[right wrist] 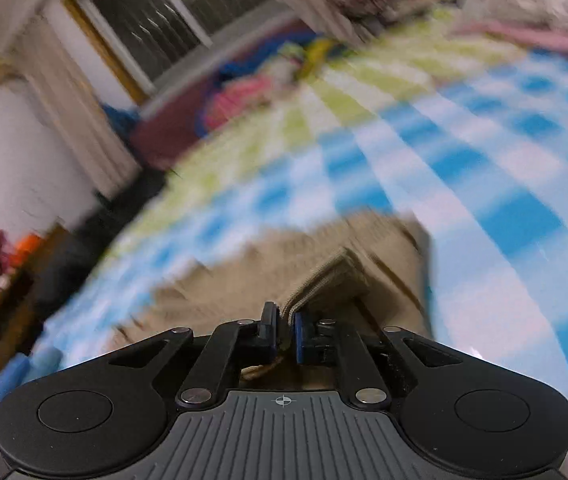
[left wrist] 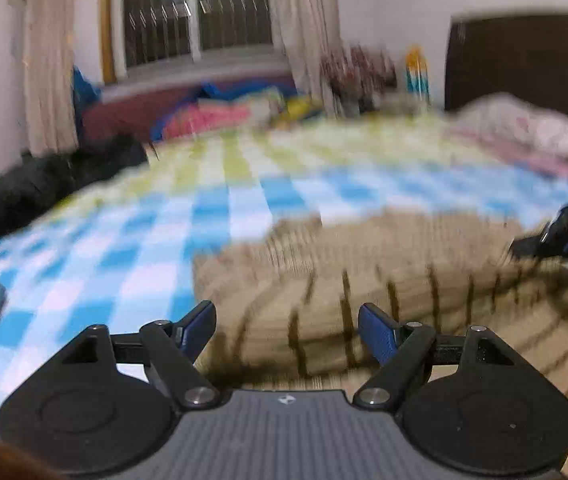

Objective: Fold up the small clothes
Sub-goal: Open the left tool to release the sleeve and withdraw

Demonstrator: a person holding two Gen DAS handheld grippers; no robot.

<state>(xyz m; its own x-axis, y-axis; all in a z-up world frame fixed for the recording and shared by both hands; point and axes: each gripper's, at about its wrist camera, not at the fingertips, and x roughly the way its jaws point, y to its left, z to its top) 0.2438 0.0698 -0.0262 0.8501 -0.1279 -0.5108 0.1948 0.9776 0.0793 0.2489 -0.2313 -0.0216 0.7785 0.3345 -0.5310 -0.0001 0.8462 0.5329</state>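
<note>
A tan garment with thin dark stripes [left wrist: 383,280] lies on the checkered bed sheet [left wrist: 144,240]. My left gripper [left wrist: 287,328] is open and empty, just above the garment's near left part. My right gripper [right wrist: 284,336] is shut on a ribbed tan edge of the garment [right wrist: 323,280] and holds it lifted off the sheet [right wrist: 483,200]. The right gripper also shows at the right edge of the left wrist view [left wrist: 563,232], at the garment's far right side. Both views are blurred by motion.
A pink and white quilt [left wrist: 523,132] lies at the head of the bed by a dark headboard [left wrist: 523,60]. Colourful bedding [left wrist: 224,112] is piled at the far side under the window. Dark clothing [left wrist: 44,188] lies at the left bed edge.
</note>
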